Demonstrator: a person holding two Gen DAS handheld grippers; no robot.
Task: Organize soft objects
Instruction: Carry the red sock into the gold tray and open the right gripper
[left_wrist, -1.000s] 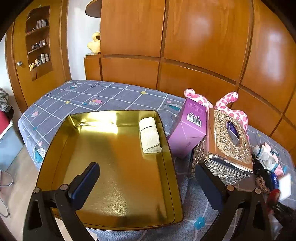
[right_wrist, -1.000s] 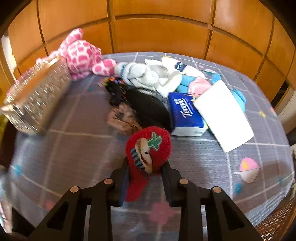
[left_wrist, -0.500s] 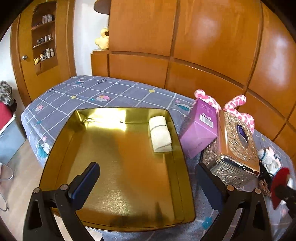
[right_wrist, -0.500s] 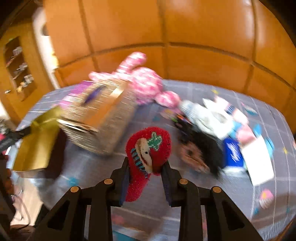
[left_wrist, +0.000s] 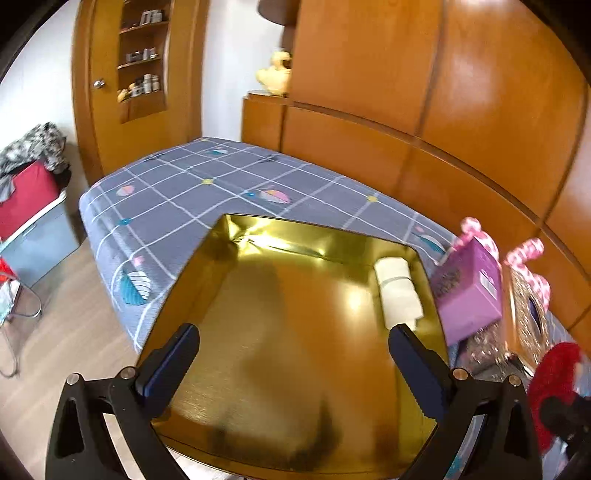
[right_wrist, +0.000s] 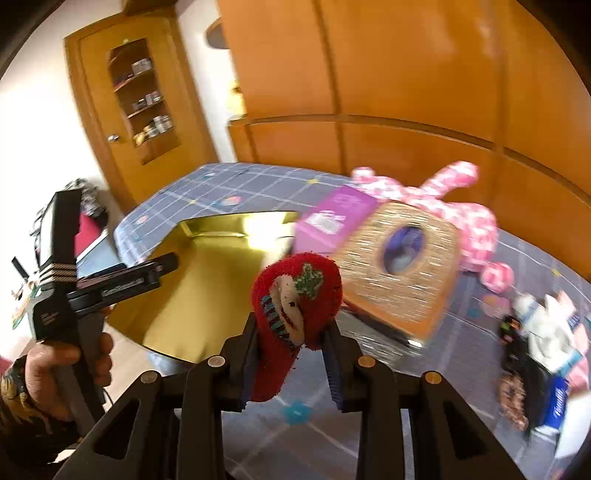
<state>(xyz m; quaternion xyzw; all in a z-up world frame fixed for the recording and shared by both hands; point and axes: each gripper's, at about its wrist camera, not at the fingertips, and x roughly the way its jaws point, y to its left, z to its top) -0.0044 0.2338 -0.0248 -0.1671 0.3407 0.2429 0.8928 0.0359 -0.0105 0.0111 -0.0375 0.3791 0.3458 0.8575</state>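
My right gripper (right_wrist: 291, 332) is shut on a red fuzzy sock (right_wrist: 295, 302) with a face pattern and holds it in the air, to the right of the gold tray (right_wrist: 207, 280). The sock also shows at the right edge of the left wrist view (left_wrist: 554, 380). My left gripper (left_wrist: 291, 350) is open and empty above the gold tray (left_wrist: 258, 332). A rolled white cloth (left_wrist: 397, 291) lies in the tray's far right corner. The left gripper also shows in the right wrist view (right_wrist: 147, 275), over the tray's left side.
A purple box (right_wrist: 332, 218), a glittery tissue box (right_wrist: 399, 266) and a pink spotted plush (right_wrist: 472, 218) stand right of the tray on the grey checked bed. A pile of soft items and tissue packs (right_wrist: 543, 354) lies at far right. Wooden wardrobe panels stand behind.
My right gripper has swung left with the red sock, from over the pile towards the gold tray. My left gripper has shifted left over the tray and stayed open.
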